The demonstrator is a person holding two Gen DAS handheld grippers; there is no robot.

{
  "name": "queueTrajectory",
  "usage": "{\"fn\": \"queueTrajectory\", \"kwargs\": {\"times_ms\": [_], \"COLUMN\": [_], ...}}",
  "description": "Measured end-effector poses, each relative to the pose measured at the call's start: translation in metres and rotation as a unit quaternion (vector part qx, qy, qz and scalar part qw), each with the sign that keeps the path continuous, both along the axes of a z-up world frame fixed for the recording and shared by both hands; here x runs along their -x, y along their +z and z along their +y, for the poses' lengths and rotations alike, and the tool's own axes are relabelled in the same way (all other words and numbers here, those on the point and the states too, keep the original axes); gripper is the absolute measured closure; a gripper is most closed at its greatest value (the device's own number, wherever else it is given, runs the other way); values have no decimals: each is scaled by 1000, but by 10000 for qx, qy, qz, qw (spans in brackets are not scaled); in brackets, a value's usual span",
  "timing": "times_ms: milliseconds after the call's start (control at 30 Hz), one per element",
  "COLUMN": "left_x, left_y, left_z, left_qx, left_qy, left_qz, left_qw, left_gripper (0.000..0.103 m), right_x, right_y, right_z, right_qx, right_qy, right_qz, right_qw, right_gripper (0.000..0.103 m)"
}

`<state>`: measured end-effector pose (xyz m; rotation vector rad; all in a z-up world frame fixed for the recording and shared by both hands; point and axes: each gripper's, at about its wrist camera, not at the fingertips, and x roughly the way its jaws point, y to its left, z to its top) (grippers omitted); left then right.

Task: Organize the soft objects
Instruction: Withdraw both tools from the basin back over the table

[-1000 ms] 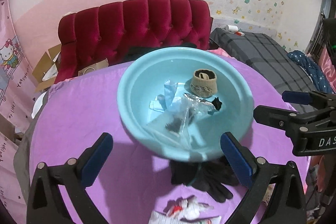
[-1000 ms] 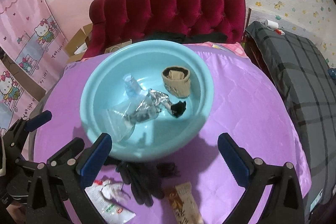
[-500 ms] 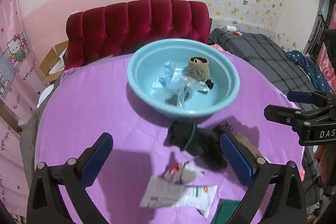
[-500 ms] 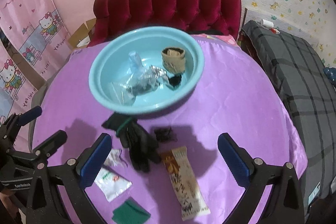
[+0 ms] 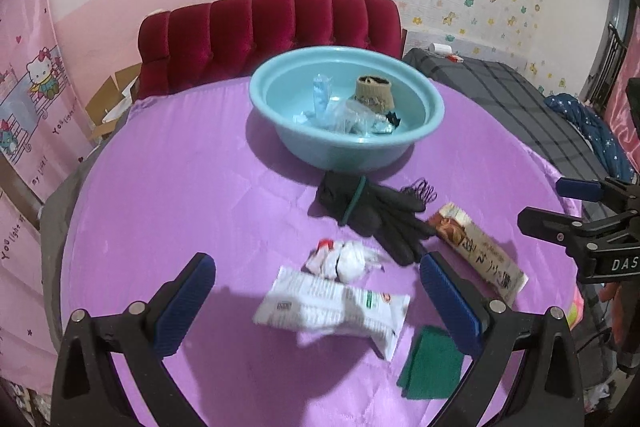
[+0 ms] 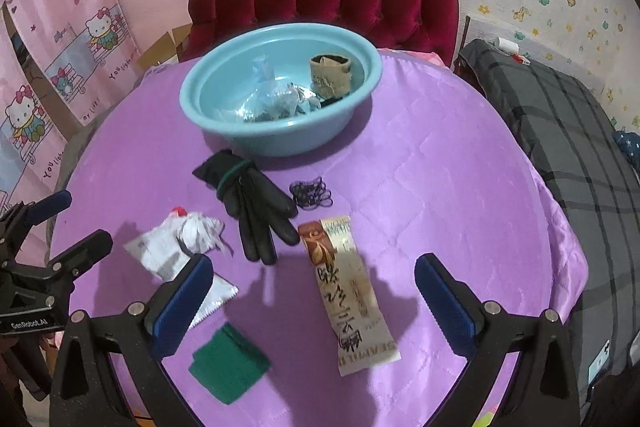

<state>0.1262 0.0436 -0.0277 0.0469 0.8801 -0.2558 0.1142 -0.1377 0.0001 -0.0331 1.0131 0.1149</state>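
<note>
Partly done, by my read. Basin (image 5: 434, 107) sits well ahead of both tongs and already holds a knitted beige cuff (image 5: 374, 93), clear plastic bags (image 5: 340, 113), a crumpled foil wrapper and a small black bit.

Left on the purple worktop (image 5: 168, 187), between tongs and basin:
- black glove (image 6: 252, 203), ahead, near the basin's front wall
- black hair ties (image 6: 311, 194), just beside the glove's fingers
- crumpled white wad (image 5: 340, 261), just ahead of left tongs (image 5: 318, 301)
- white packet (image 5: 332, 307), between the left tongs' tips
- snack wrapper (image 6: 346, 287), between the tips of right tongs (image 6: 314, 301)
- green cloth (image 6: 228, 367), below right tongs, toward their left finger

Both tongs spread wide, gripping nothing, raised off the worktop.

Six items out, about four in: under halfway. Nearest pick per tong: packet for left, wrapper for right.
</note>
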Motion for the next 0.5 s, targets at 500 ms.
{"fn": "queueTrajectory", "kwargs": {"times_ms": [500], "left_x": [27], "left_y": [-56], "left_z": [-5], "left_qx": [-76], "left_qy": [116], "left_qz": [440], "left_qw": [9989], "left_gripper": [0], "right_x": [18], "right_y": [-55], "right_z": [-15], "right_qx": [28], "right_qy": [27], "right_qz": [176], "right_qw": [9998], "right_gripper": [0]}}
